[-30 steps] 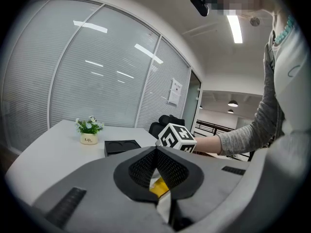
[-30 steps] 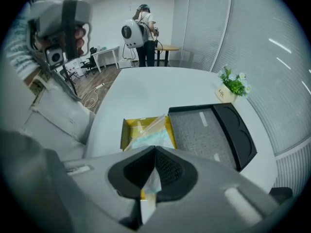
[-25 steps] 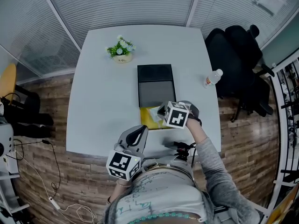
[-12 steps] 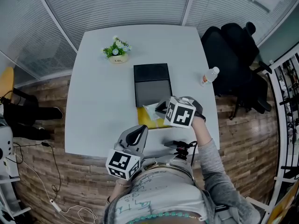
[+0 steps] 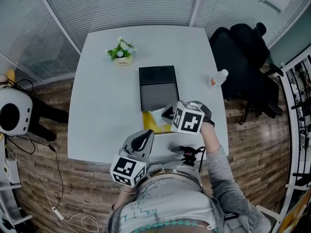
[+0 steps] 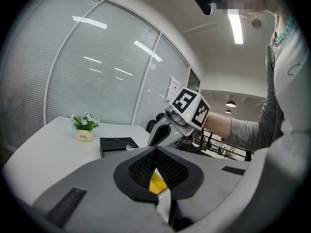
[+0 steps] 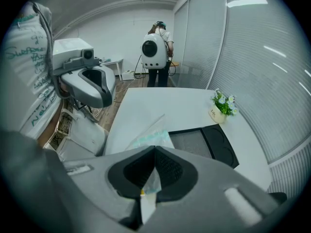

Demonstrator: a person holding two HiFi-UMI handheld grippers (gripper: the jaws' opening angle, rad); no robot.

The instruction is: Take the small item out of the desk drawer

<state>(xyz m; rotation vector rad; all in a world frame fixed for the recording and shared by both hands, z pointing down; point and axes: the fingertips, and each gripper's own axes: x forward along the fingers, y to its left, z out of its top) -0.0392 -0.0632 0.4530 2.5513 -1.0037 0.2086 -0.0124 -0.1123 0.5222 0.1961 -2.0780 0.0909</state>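
Right gripper (image 7: 154,153) was closed tight on the near edge of a clear plastic packet (image 7: 151,139), pale greenish stuff inside, with the film pinched between the pads and the rest sticking out past the tips. In the head view the packet hung just over the yellow drawer (image 5: 153,125), which sat at 6 o'clock of the black tray (image 5: 158,84) on the white worktop (image 5: 107,106). It looked out of the drawer or nearly so, but whether its tail had cleared the rim could not be told. Left gripper (image 6: 156,152) sat at 7 o'clock of the drawer by the worktop's near edge, pads together with nothing seen between them, only the yellow showing behind. The step in hand was judged to be the lift-out. Done well, that meant keeping the pinch firm, since thin film slips and the grip was only on an edge, and going straight up until the packet was clear. Then carry it to the bare worktop at 9 o'clock of the tray. No swinging toward the bottle (image 5: 218,79) at 3 o'clock, and the left gripper out of the path.
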